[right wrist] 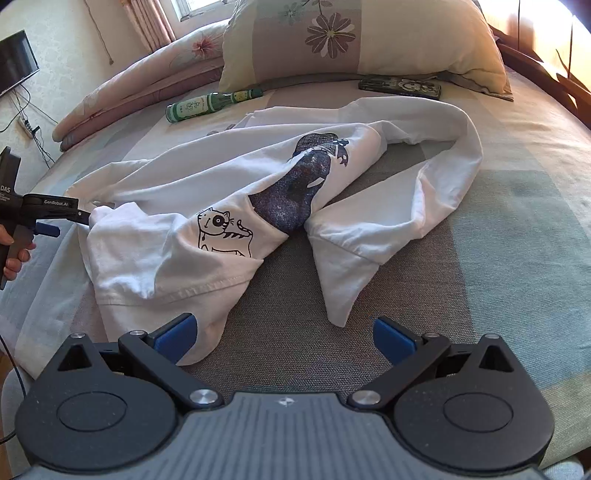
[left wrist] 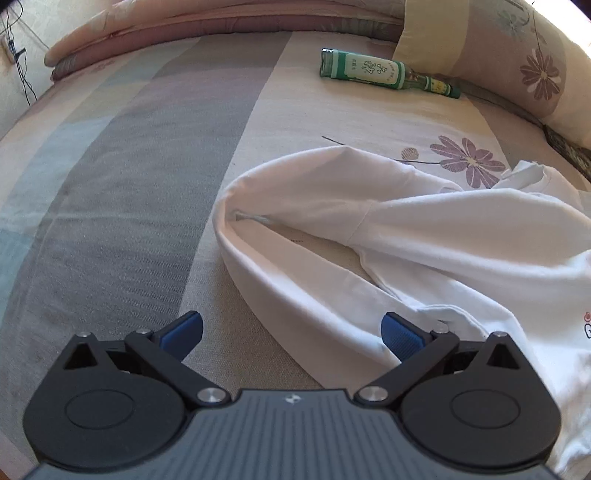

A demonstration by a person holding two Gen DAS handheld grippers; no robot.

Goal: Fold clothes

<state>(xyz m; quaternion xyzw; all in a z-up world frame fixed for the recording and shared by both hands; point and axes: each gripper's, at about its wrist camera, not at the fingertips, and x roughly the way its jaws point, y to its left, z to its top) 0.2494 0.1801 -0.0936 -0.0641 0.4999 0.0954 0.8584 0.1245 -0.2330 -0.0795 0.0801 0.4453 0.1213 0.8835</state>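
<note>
Lying crumpled on a striped bedsheet [left wrist: 122, 206], a white long-sleeved shirt [left wrist: 461, 236] is being shown in the left wrist view, ahead and to the right of the left gripper [left wrist: 291, 334]. The gripper's blue fingers [left wrist: 183, 332] are being held spread wide, with nothing pinched between them. One rolled band of the shirt is being crossed by the gap between the fingers, its cloth lying against the right finger; whether it is actually being touched cannot be told. A green glass bottle [left wrist: 384, 72] is being seen on its side well beyond the fingertips, just beside a flowered pillow [left wrist: 517, 62]. A folded quilt [left wrist: 192, 26] is being seen along the far edge.

In the right wrist view, the right gripper [right wrist: 282, 339] is likewise being held with its fingers [right wrist: 393, 341] spread and empty. The shirt [right wrist: 388, 218] is being displayed ahead of the fingertips, bunched and twisted, with a cat drawing [right wrist: 223, 236] and a dark blue print [right wrist: 295, 192] showing. Its hem is lying at the left finger, while bare grey sheet [right wrist: 295, 314] is being framed between the two fingers. The left gripper [right wrist: 79, 218] is being seen far left, at the shirt's edge, held by a person's hand [right wrist: 14, 254]. The bottle [right wrist: 210, 103], a pillow [right wrist: 354, 40] and a dark phone-like case [right wrist: 400, 86] are being seen beyond the shirt.
</note>
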